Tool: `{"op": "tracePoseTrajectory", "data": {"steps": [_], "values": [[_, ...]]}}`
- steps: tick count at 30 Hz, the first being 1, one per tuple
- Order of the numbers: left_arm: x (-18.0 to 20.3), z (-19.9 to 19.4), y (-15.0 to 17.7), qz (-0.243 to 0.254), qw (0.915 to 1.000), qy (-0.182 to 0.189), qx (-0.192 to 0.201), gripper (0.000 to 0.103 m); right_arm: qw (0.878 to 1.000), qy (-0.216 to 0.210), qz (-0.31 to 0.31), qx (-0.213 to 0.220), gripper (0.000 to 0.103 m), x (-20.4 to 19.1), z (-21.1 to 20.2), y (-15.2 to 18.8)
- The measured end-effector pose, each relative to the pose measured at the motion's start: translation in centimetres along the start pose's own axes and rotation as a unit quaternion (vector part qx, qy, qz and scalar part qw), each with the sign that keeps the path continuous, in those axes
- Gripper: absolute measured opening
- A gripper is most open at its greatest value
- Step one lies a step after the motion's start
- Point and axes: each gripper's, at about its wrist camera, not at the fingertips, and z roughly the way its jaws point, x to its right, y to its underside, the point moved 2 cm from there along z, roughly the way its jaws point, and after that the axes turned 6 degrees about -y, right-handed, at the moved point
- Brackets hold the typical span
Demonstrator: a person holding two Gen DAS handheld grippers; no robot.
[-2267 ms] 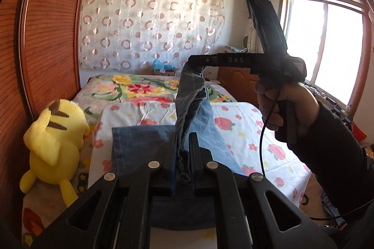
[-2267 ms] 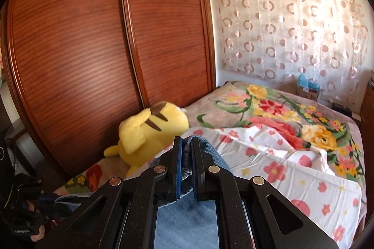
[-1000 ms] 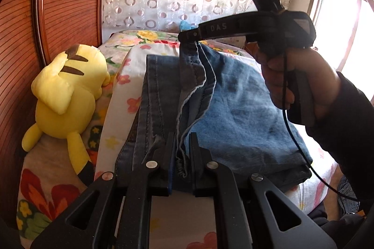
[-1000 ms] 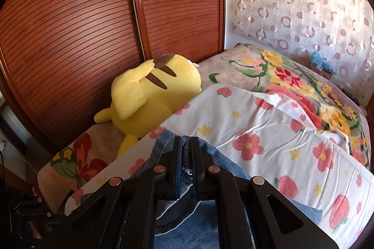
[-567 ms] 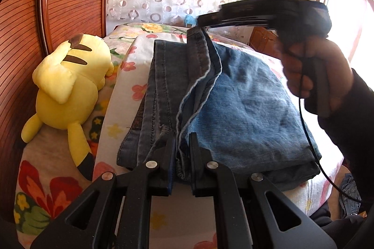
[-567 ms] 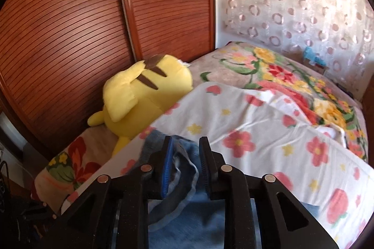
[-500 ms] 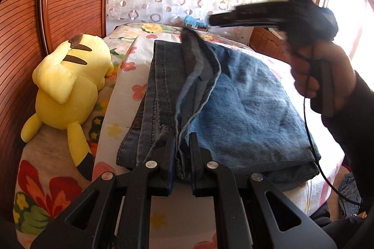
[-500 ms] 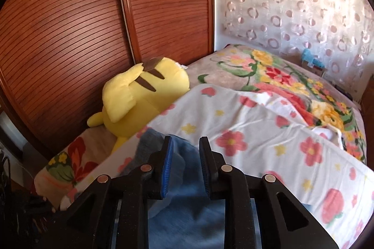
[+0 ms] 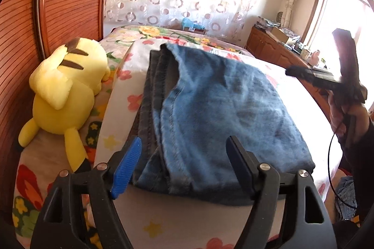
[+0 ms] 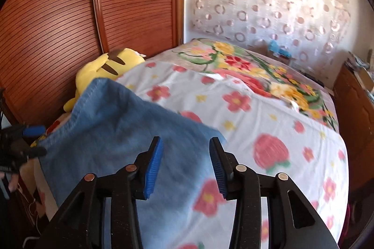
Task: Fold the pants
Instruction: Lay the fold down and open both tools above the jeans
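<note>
1. We see the pants [image 9: 224,113] lying folded on the bed [image 9: 163,221], filling the centre of the left wrist frame.
2. Our left gripper [image 9: 184,164] hovers at their near edge, jaws wide apart and holding nothing.
3. Our right gripper [image 10: 184,164] is likewise spread and empty, above the pants' lower-left blur.
4. A plush [image 9: 65,89] lies at middle left, beside the pants.

Folded jeans [image 9: 224,113] flat on floral bed [image 9: 163,223], left hand-held gripper [image 9: 184,169] spread wide above them
</note>
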Motion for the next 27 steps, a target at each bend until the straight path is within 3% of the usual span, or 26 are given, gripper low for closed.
{"op": "tracePoseTrajectory", "data": {"steps": [10, 14, 27], "values": [[3.6, -0.1, -0.7, 0.027, 0.9993, 0.001, 0.025, 0.076, 0.999, -0.010, 0.046, -0.001, 0.043, -1.2, -4.9, 6.3], [5.1, 0.5, -0.3, 0.046, 0.9988, 0.003, 0.019, 0.076, 0.998, -0.022, 0.057, -0.009, 0.049, -2.1, -5.2, 7.9], [7.2, 2.6, 2.5, 0.085, 0.9961, 0.007, -0.023, 0.076, 0.995, -0.032, 0.086, -0.025, 0.049, -2.5, -3.7, 9.8]]}}
